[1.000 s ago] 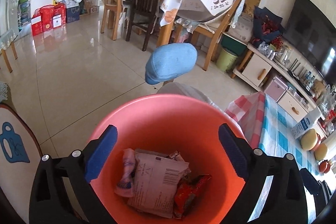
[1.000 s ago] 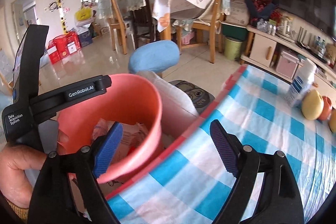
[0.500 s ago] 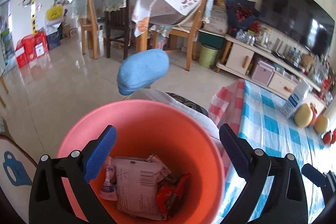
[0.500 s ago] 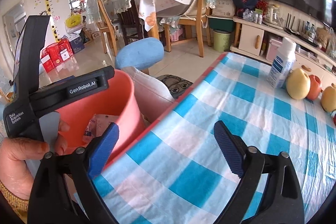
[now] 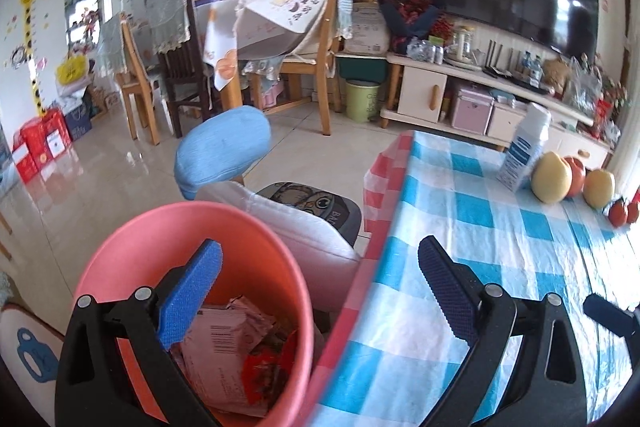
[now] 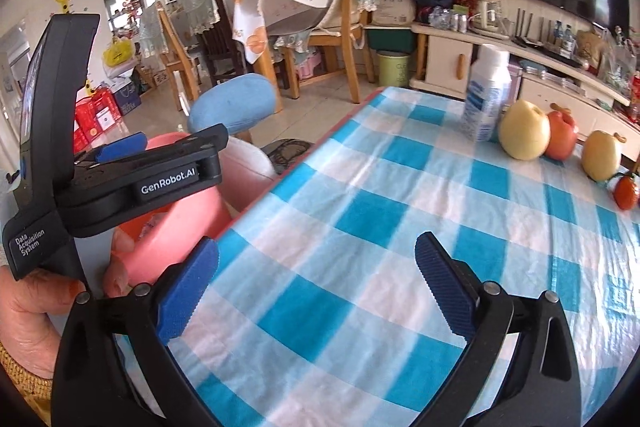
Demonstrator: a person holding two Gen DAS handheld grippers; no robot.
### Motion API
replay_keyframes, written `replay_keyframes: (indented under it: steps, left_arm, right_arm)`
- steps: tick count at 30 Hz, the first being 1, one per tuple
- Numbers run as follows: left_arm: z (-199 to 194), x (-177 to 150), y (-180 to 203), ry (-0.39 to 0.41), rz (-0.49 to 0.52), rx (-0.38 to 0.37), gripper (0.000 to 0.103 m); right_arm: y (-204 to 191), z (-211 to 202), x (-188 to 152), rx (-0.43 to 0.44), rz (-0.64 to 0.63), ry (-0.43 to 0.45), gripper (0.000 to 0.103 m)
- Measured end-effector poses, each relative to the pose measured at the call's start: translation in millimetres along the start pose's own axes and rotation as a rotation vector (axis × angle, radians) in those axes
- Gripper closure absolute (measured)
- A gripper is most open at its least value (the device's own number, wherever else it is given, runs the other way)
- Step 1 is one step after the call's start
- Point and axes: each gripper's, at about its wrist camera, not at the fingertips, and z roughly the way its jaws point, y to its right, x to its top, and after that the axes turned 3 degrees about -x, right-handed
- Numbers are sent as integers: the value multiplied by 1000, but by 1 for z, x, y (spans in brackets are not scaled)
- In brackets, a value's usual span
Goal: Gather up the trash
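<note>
- While the left gripper [image 5: 320, 271] hangs at the table edge, its jaws stand wide with nothing between the pads; one blue pad sits over the mouth of the pink bin [image 5: 132, 259], the other over the checked cloth.
- Trash sits right below that left pad: a pale wrapper [image 5: 224, 351] with a barcode and a red wrapper [image 5: 266, 367] lie in the bottom of the bin, already inside.
- Over to the right gripper [image 6: 316, 271]: its jaws are opening, wide apart, nothing between them, and only the blue-and-white tablecloth [image 6: 360, 267] lies beneath.
- From the right wrist view, a hand [image 6: 28, 311] grips the left device, which crosses in front of the bin's rim.
- Bin stands just beside the table's red-trimmed edge, on the floor side.
- Behind the bin, a white cushion [image 5: 304, 227] and a blue stool seat [image 5: 224, 151] crowd the gap to the table.
- Far along the table: a white-and-blue bottle [image 6: 486, 95], upright, then two yellow pears [image 6: 522, 129], a red-orange fruit [image 6: 562, 137] between them, and a small tomato [image 6: 626, 191] near the edge of view.
- Beyond, wooden chairs [image 5: 316, 63], a green floor bin [image 5: 362, 101] and a TV cabinet [image 5: 424, 91].
</note>
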Motion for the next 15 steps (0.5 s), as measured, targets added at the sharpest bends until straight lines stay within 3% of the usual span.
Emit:
replay_keyframes:
  steps: [15]
  left_arm:
    - [-16,-12,68,18,116,-105,6]
  right_arm:
    - [49,-37,-21,-153,-30,52,4]
